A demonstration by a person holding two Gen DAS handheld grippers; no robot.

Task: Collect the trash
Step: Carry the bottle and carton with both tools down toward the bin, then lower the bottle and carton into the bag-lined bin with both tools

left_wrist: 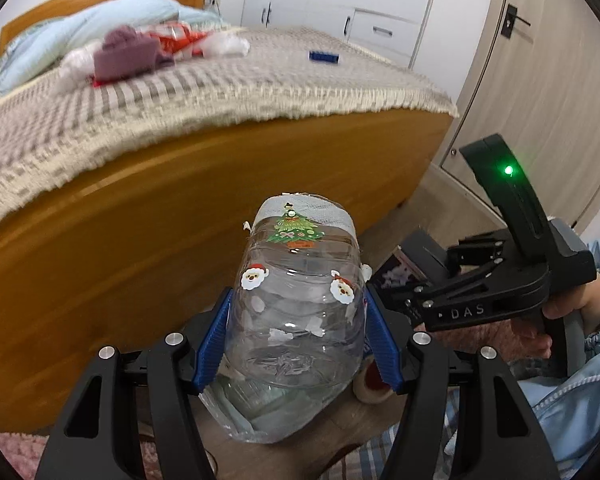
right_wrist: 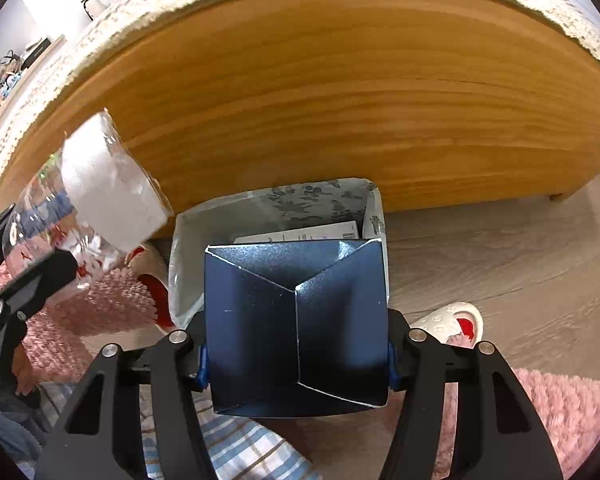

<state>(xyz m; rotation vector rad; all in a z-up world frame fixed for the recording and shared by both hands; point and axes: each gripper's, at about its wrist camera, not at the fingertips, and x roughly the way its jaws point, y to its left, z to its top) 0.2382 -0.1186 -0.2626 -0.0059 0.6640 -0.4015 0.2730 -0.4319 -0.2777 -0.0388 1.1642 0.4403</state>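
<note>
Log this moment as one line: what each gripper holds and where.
left gripper: shut on clear bottle | right gripper: shut on dark blue box, above lined bin | bed: behind

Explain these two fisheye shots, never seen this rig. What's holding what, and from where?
No robot: a person holds a handheld two-finger tool in each hand, each with a camera looking along its fingers. The left camera shows the left tool clamped on a clear plastic bottle with Christmas stickers, the right tool beside it. The right camera shows the right tool gripping a dark blue box above a lined bin by the bed. More clutter lies on the bedspread.
</note>
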